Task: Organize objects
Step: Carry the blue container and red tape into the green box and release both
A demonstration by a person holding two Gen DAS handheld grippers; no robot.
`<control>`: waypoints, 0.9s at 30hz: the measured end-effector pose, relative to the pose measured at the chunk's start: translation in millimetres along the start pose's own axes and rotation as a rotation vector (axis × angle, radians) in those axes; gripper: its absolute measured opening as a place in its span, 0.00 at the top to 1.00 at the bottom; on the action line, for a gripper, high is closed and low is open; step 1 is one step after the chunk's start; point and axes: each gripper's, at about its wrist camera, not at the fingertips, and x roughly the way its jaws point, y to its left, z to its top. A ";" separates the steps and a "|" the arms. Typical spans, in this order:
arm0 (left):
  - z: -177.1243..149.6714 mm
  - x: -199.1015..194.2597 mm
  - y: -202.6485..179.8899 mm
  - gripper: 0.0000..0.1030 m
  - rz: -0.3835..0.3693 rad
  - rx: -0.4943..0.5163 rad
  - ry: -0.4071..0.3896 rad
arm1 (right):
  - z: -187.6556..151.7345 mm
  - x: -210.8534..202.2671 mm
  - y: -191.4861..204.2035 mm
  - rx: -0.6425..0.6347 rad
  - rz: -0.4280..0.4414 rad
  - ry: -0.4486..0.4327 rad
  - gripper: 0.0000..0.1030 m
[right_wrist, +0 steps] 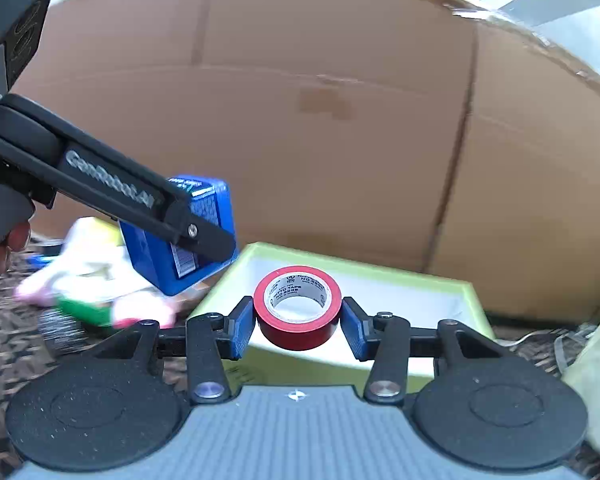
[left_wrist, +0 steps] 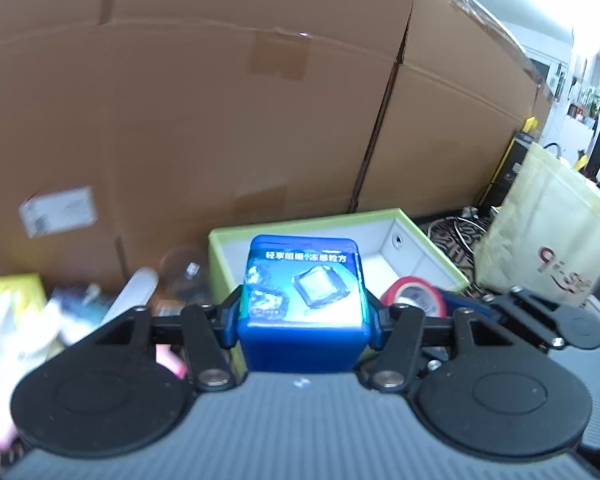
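Observation:
My left gripper (left_wrist: pixel 303 312) is shut on a blue box (left_wrist: pixel 303 292) with a printed label, held above the near edge of a green-rimmed white tray (left_wrist: pixel 420 236). The blue box also shows in the right wrist view (right_wrist: pixel 148 248), gripped at the left above the tray's left edge. My right gripper (right_wrist: pixel 298 322) is shut on a red tape roll (right_wrist: pixel 298 306), held over the tray (right_wrist: pixel 472 292). The tape roll also shows in the left wrist view (left_wrist: pixel 414 294), beside the box.
Large cardboard boxes (left_wrist: pixel 220 120) stand behind the tray. A heap of mixed items (left_wrist: pixel 28 312) lies left of the tray on a patterned carpet (right_wrist: pixel 4 340). A cream bag (left_wrist: pixel 548 232) and cables (left_wrist: pixel 456 232) are at the right.

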 end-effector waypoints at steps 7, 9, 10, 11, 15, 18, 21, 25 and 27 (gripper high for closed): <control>25.3 95.0 -14.8 0.46 0.040 0.021 0.076 | -3.6 76.4 -49.7 0.025 -0.108 0.121 0.51; 24.0 116.2 -15.0 0.46 0.051 0.029 0.093 | -9.2 98.3 -61.7 0.058 -0.102 0.169 0.51; 22.9 124.8 -15.2 0.46 0.053 0.033 0.102 | -11.3 107.4 -65.8 0.067 -0.096 0.190 0.51; 21.8 133.0 -15.4 0.46 0.052 0.035 0.112 | -13.6 116.0 -68.9 0.072 -0.092 0.210 0.51; 13.6 157.9 -13.3 0.46 0.052 0.036 0.145 | -22.6 141.1 -75.9 0.072 -0.086 0.269 0.51; 5.1 166.9 -8.5 0.28 0.031 0.019 0.141 | -28.7 156.1 -74.9 0.066 -0.079 0.324 0.50; 1.4 163.4 -4.8 0.04 0.037 -0.005 0.080 | -31.5 157.0 -76.8 0.075 -0.077 0.319 0.28; 3.2 143.3 -3.9 0.00 0.026 -0.004 0.039 | -25.4 141.9 -77.6 0.088 -0.077 0.293 0.26; 2.2 128.0 -4.6 0.00 0.028 -0.007 0.014 | -18.9 127.2 -73.4 0.084 -0.085 0.256 0.24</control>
